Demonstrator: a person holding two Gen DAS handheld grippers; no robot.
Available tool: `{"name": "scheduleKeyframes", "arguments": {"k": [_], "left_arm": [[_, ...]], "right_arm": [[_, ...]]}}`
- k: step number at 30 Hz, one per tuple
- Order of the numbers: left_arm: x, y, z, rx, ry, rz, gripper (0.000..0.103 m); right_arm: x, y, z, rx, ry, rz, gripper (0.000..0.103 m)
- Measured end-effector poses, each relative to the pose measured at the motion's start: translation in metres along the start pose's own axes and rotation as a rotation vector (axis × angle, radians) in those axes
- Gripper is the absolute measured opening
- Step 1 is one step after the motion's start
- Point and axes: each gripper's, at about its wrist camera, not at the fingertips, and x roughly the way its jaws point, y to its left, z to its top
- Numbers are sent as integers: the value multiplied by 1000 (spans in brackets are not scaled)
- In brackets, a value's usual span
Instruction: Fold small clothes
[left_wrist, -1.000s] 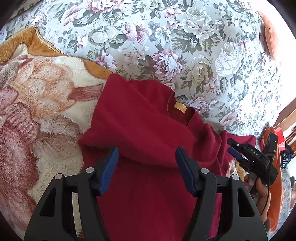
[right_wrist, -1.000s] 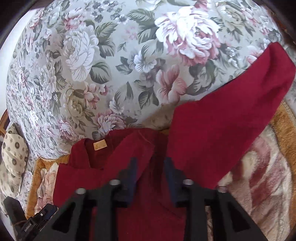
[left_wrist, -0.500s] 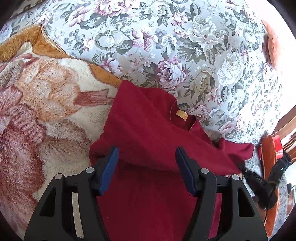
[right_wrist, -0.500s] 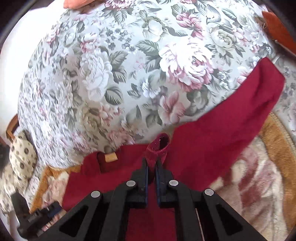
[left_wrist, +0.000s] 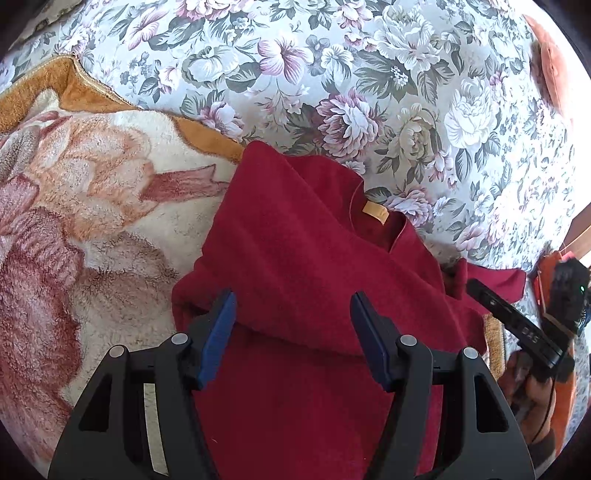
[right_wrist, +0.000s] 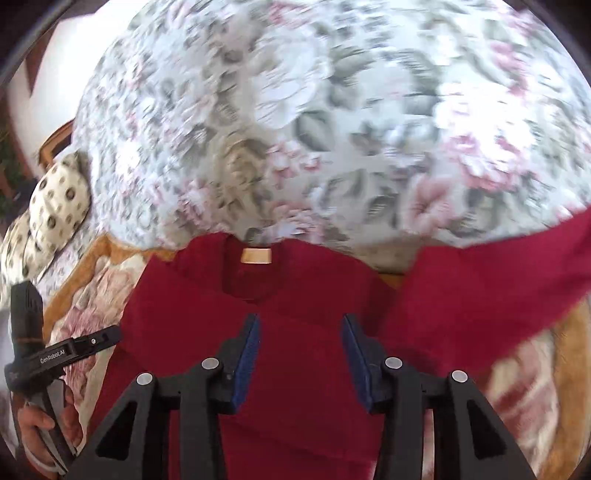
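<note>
A dark red shirt (left_wrist: 295, 251) with a yellow neck label (left_wrist: 375, 213) lies on the bed, one side folded over its body. My left gripper (left_wrist: 293, 310) hovers open over the fold, nothing between its blue pads. In the blurred right wrist view, my right gripper (right_wrist: 299, 332) is over the shirt (right_wrist: 295, 369) below the collar label (right_wrist: 256, 255). Its jaws are opening and the gap between them is empty. A sleeve (right_wrist: 498, 280) stretches out to the right. Each gripper shows in the other's view: the right gripper (left_wrist: 476, 288), the left gripper (right_wrist: 112, 334).
The shirt rests partly on a fleece blanket (left_wrist: 92, 206) with an orange border, spread over a floral sheet (left_wrist: 369, 74). A spotted pillow (right_wrist: 55, 206) lies at the left and an orange cushion (left_wrist: 546, 66) at the far right. A hand (right_wrist: 48, 424) holds the left gripper.
Half a second ago my right gripper was shut on a pinch of red cloth; it has let go, its jaws stand apart, and it has rolled and shifted. The left gripper stayed put.
</note>
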Motion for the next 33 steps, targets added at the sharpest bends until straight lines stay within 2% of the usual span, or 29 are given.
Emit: {"name": "scheduleKeyframes", "arguments": {"k": [4, 6, 7, 9, 10, 11, 14, 17, 20, 23, 25, 27, 29, 31, 33], "left_arm": [[-2, 5, 3, 5, -5, 2, 64], [-2, 7, 4, 11, -14, 19, 64], [-1, 8, 4, 16, -12, 24, 64], [2, 10, 3, 27, -5, 33, 64], [2, 11, 3, 31, -8, 34, 64], [3, 12, 3, 34, -13, 43, 64], [2, 19, 4, 19, -21, 52, 64], [1, 28, 6, -14, -34, 60, 64], [0, 34, 7, -38, -53, 107, 64], [0, 48, 9, -123, -42, 63, 64], [-8, 50, 10, -144, -74, 51, 64], [-16, 46, 12, -125, -114, 58, 64], [-18, 43, 13, -125, -126, 64, 64], [-14, 41, 10, -130, -105, 84, 64], [-8, 38, 8, -119, -70, 95, 64]], "right_arm": [[63, 12, 7, -170, 147, -2, 43], [77, 12, 7, -230, 198, 11, 43], [85, 14, 6, -248, 230, 44, 43], [91, 17, 0, -281, 249, 58, 39], [88, 20, -1, -310, 225, 41, 26], [85, 23, 0, -319, 201, 32, 3], [76, 33, 10, -328, 111, -7, 3], [82, 49, 26, -348, 64, -49, 3], [100, 66, 37, -349, 72, -106, 3], [106, 65, 32, -332, 124, -123, 3], [91, 54, 27, -292, 128, -101, 5], [69, 40, 24, -228, 94, -73, 9], [46, 30, 26, -170, 53, -32, 25], [38, 37, 32, -158, 36, 39, 29], [42, 53, 45, -157, 42, 106, 29]]}}
